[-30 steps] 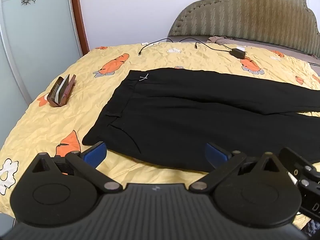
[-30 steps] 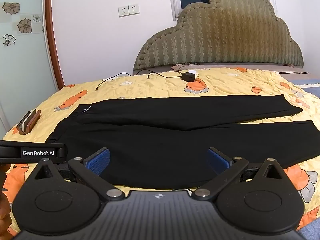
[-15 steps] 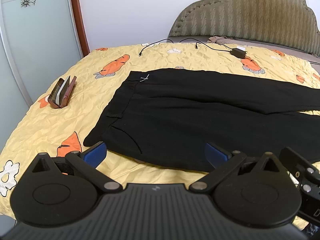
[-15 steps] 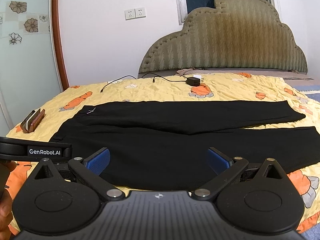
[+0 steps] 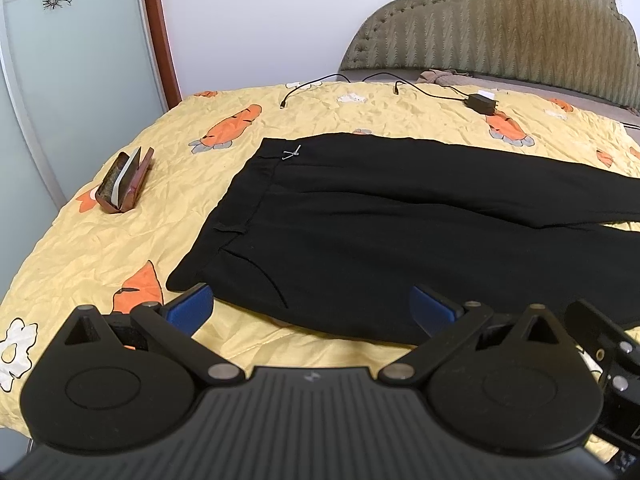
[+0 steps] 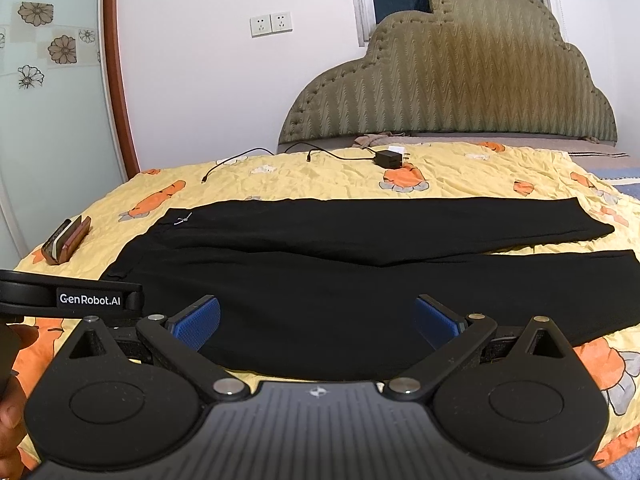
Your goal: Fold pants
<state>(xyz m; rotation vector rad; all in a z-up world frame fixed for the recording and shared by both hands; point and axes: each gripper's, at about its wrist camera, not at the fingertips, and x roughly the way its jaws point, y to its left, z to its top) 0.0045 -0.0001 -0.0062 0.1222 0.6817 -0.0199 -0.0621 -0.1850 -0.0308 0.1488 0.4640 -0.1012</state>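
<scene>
Black pants (image 5: 380, 232) lie flat on the yellow carrot-print bedspread (image 5: 120, 248), waistband at the left, both legs stretched to the right. They also show in the right wrist view (image 6: 360, 276). My left gripper (image 5: 312, 310) is open and empty, held above the near edge of the pants by the waistband corner. My right gripper (image 6: 316, 322) is open and empty, held above the near edge of the front leg. Neither touches the cloth. Part of the left gripper's body (image 6: 80, 300) shows at the left of the right wrist view.
A brown open case (image 5: 124, 180) lies on the bedspread left of the waistband. A black charger (image 5: 482, 104) with cables lies at the far side near the padded headboard (image 5: 500, 32). A glass door (image 5: 60, 80) stands at the left.
Both grippers have risen and tilted slightly, so the pants sit a little lower in view. The pants have not moved and both grippers stay open.
</scene>
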